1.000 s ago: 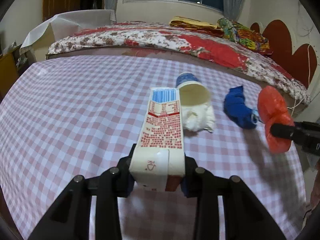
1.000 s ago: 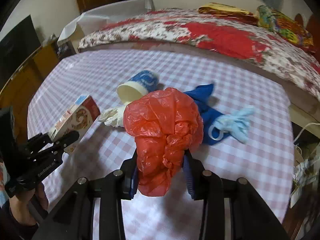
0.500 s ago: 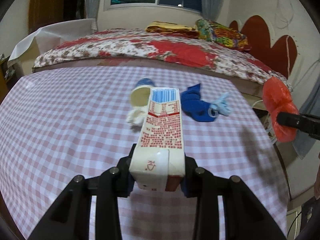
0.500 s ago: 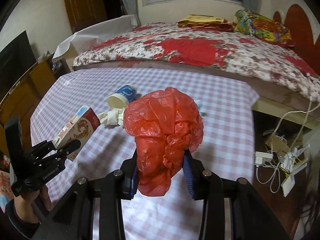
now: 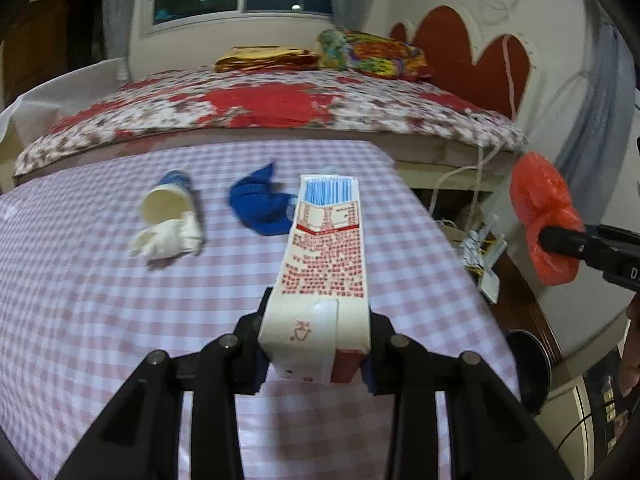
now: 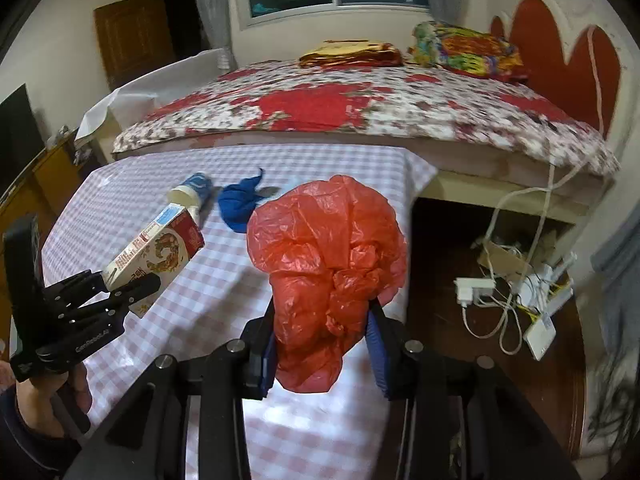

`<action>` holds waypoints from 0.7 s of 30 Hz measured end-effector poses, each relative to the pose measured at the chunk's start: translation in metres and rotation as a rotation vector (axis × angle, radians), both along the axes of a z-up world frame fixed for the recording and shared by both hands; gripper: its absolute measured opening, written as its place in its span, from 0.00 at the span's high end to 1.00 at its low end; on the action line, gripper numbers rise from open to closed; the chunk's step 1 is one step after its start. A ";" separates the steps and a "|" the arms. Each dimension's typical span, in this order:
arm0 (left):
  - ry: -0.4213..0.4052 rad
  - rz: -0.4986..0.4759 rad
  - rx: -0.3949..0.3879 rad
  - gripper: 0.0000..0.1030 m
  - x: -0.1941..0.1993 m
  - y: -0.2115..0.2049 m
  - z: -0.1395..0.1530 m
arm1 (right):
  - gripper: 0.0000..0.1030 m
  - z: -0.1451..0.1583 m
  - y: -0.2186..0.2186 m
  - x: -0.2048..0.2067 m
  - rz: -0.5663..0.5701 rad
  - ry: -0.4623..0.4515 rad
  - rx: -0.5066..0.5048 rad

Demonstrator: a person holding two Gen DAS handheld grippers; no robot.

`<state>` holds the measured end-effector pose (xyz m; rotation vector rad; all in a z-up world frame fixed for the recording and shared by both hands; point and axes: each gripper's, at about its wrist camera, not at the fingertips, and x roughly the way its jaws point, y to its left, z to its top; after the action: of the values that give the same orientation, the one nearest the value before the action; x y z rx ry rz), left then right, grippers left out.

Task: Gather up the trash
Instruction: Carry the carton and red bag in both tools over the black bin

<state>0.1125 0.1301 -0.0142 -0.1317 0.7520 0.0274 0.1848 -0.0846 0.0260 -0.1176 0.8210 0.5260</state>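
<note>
Left wrist view: my left claw [image 5: 314,354] clamped on a carton [image 5: 324,276], raised above the checked table [image 5: 80,300]. Far left lie a paper cup [image 5: 168,204], a white wad [image 5: 166,238] and a blue cloth [image 5: 260,208].

Right wrist view: my right claw [image 6: 322,350] clamped on a red plastic bag [image 6: 328,260], held over the table's right edge.

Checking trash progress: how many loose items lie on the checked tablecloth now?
3: a paper cup on its side, a white crumpled wad at its mouth, and a blue cloth beside them. The held carton may hide more.
</note>
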 end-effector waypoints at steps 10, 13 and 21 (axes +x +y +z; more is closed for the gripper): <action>-0.003 -0.122 0.006 0.64 0.008 -0.060 0.007 | 0.61 -0.012 -0.075 -0.012 -0.130 0.023 0.012; -0.001 -0.158 0.008 0.64 0.009 -0.076 0.008 | 0.61 -0.016 -0.095 -0.015 -0.173 0.029 0.015; 0.009 -0.244 0.009 0.64 0.011 -0.119 0.007 | 0.61 -0.029 -0.143 -0.029 -0.270 0.050 0.008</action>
<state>0.1235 0.0111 -0.0068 -0.0312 0.7725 -0.2005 0.1558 -0.2277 -0.0033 0.0147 0.8680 0.2783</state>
